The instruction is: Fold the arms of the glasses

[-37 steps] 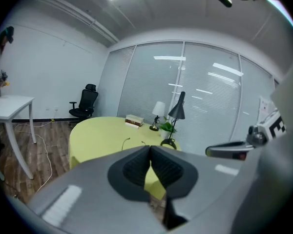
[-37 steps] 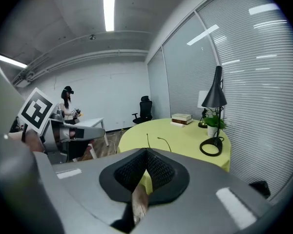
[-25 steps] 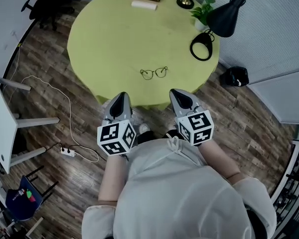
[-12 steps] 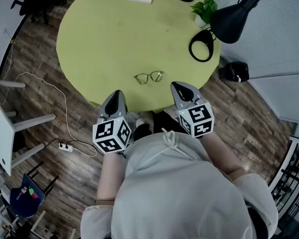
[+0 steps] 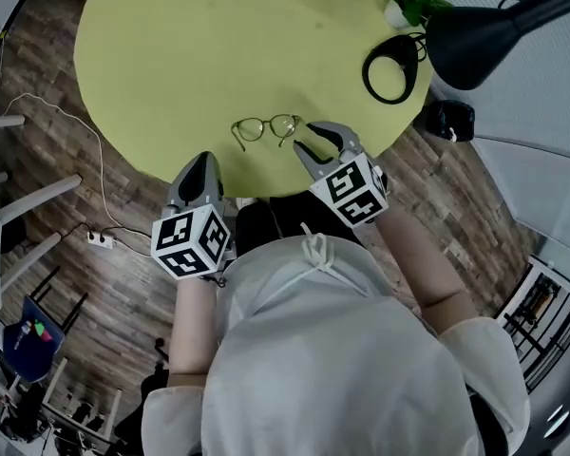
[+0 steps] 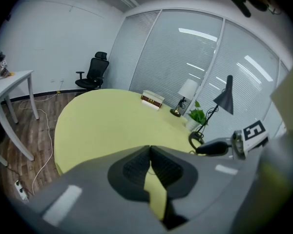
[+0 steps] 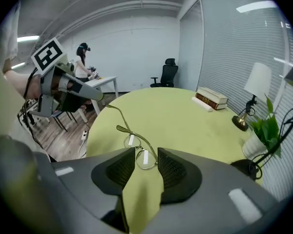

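The glasses lie on the bench close to its near edge. Their long axis runs along that edge, and the unfolded arms seem to point toward it. The right tool hangs over that edge, jaws opening, with one lens in the gap but not gripped. The left tool is closed and empty at the same edge.

Gripper jaws opening, glasses at their tips.
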